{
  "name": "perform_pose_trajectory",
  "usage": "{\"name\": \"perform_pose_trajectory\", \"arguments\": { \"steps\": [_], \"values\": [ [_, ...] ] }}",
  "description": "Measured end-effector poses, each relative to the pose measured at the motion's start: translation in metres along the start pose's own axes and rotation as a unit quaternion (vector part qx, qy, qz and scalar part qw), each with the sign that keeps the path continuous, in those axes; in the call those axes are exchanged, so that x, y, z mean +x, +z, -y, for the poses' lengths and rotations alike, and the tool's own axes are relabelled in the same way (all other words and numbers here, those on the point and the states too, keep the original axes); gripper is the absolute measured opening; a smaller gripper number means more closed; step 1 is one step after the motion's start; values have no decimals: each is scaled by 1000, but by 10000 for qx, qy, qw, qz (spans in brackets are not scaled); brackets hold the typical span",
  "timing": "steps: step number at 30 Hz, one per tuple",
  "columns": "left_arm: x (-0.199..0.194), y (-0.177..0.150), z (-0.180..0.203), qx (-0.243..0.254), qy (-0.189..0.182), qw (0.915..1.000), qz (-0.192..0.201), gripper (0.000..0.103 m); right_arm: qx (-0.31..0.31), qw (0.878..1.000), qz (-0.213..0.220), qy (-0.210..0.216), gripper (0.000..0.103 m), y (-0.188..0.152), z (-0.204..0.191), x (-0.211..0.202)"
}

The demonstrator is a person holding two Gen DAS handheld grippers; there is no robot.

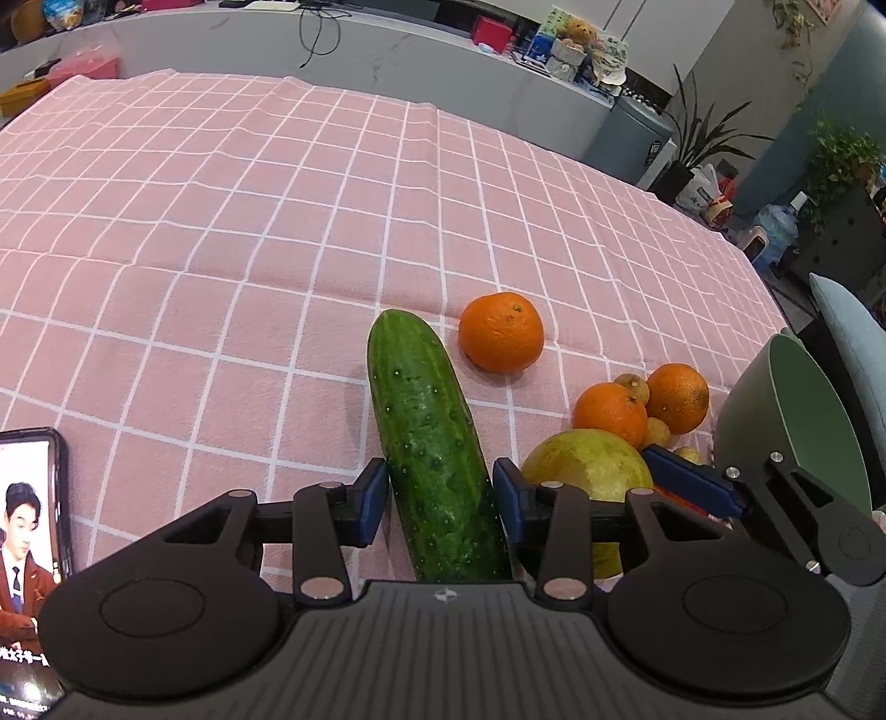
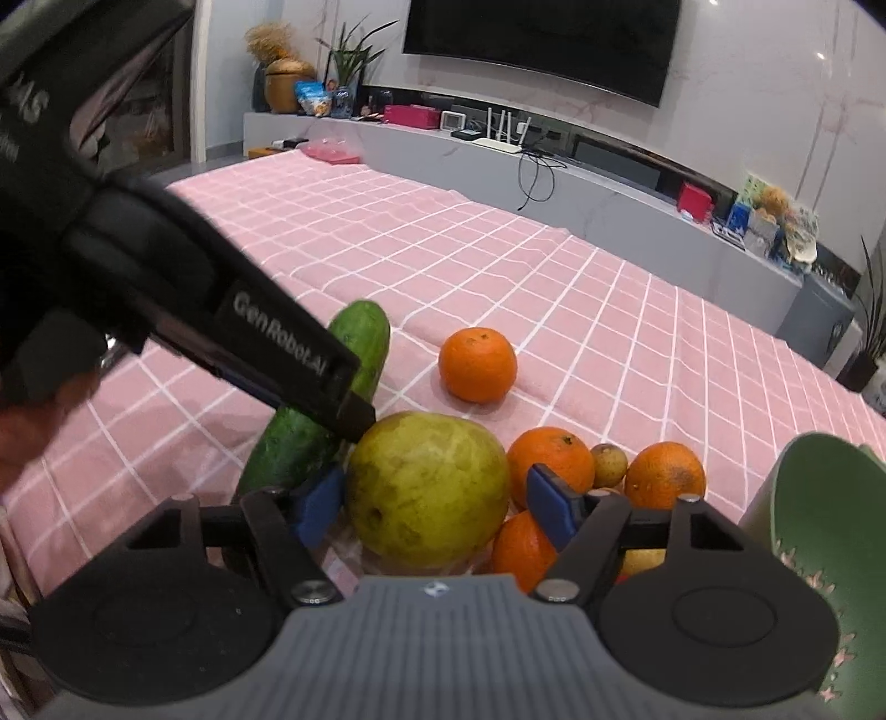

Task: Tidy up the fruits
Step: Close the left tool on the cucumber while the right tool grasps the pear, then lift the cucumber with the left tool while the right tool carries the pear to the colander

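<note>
Pink checked cloth covers the table (image 1: 221, 232). Left gripper (image 1: 440, 498) fingers clamped on cucumber (image 1: 426, 432), long axis toward 12 for a sideways pinch. Right gripper (image 2: 429, 498) fingers apart, straddling pale-green fruit (image 2: 426, 493); contact unclear. Oranges (image 2: 554, 459) piled at 3 beside green bowl (image 2: 819, 509), one orange (image 2: 477, 364) apart.

A pink checked cloth (image 1: 221, 232) covers the table. A phone (image 1: 27, 554) with its screen lit lies at the cloth's near left edge. Behind the table runs a grey ledge (image 2: 609, 183) with a red box (image 2: 695, 200) and white router (image 2: 501, 145); above it hangs a dark TV (image 2: 537, 39). Potted plants (image 1: 698, 144) stand at the right.
</note>
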State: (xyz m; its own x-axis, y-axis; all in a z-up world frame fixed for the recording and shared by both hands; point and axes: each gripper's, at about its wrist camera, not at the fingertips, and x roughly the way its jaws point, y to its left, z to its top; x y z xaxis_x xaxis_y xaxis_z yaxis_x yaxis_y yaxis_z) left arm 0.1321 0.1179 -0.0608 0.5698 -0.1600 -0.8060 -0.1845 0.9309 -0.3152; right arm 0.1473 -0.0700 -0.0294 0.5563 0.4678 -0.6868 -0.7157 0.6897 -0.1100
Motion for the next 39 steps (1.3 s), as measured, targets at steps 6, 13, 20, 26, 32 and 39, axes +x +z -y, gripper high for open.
{"name": "perform_pose_trajectory", "arguments": {
  "steps": [6,13,20,26,32,39],
  "values": [
    [5,1,2,0,14,10000,-29,47,-567,9981,-18,-250,66,-5,-15,6],
    [2,-1,-1,-97,-47,9999,45,45,-627,9975,41,-315,63,-6,-16,5],
    [-18,-11,6,3,-167,9988,463,44,-659,9965,264,-446,62,-8,-21,-11],
    [-42,-19,18,156,-277,9945,1001,42,-547,9954,455,-646,62,-9,-18,-31],
    [-68,-20,43,432,-311,9864,1552,41,58,9927,712,-972,62,-1,6,-56],
    [-91,-13,77,653,-595,9764,1970,41,471,9846,1018,-1339,62,12,36,-96]
  ]
}}
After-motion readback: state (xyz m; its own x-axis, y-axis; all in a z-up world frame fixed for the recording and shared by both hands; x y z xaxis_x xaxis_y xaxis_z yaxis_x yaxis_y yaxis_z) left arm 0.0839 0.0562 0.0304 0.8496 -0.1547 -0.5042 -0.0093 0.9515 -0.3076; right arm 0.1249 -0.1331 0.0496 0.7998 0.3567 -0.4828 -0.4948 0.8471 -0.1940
